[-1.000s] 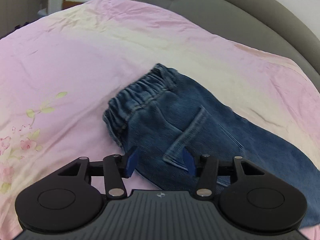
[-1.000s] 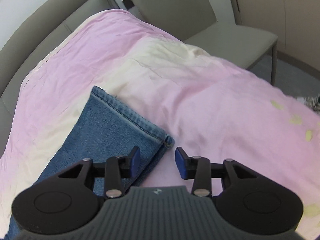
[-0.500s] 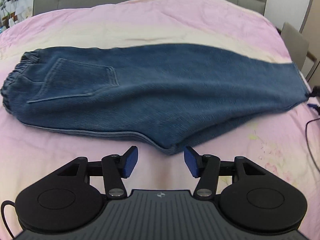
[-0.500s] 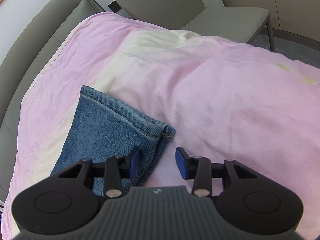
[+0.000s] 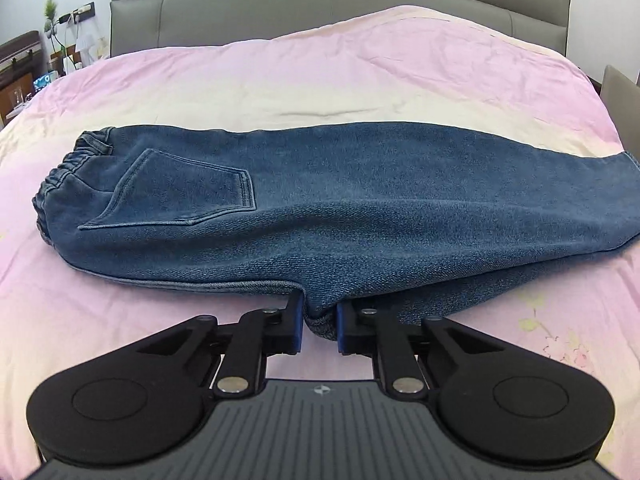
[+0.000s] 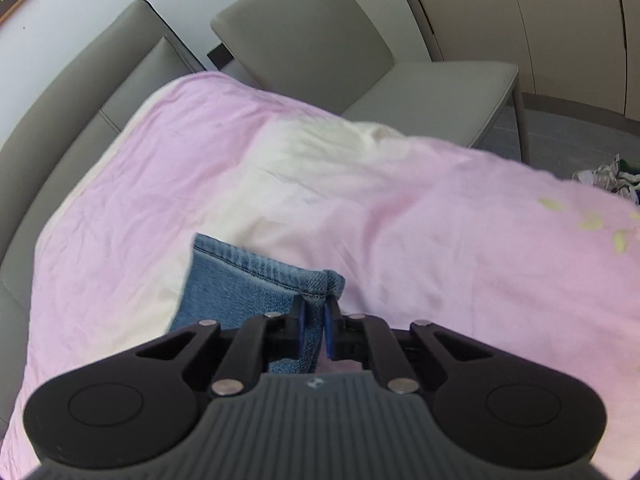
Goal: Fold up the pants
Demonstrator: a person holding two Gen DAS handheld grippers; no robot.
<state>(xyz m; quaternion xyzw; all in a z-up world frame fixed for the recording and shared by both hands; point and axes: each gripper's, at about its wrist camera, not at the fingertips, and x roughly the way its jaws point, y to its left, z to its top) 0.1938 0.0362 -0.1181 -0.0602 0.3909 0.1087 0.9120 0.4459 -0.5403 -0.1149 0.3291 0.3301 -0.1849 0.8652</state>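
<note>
Blue denim pants (image 5: 320, 208) lie folded lengthwise across a pink bedspread (image 5: 280, 76), elastic waistband at the left, leg hems at the right. In the left wrist view my left gripper (image 5: 318, 320) is closing on the near crotch corner of the pants, and its blue pads press the denim fold between them. In the right wrist view the pants' hem (image 6: 256, 276) shows, its near corner lifted slightly. My right gripper (image 6: 313, 330) is shut on that hem corner.
A grey padded headboard (image 5: 340, 4) runs along the far side of the bed. A nightstand with a plant (image 5: 50, 12) stands at the far left. A grey chair (image 6: 400, 76) sits beside the bed on the right, with shoes (image 6: 604, 176) on the floor.
The left gripper swung from the waistband side to face the pants' long edge, then closed on the crotch corner. The right gripper closed on the hem corner and raised it a little.
</note>
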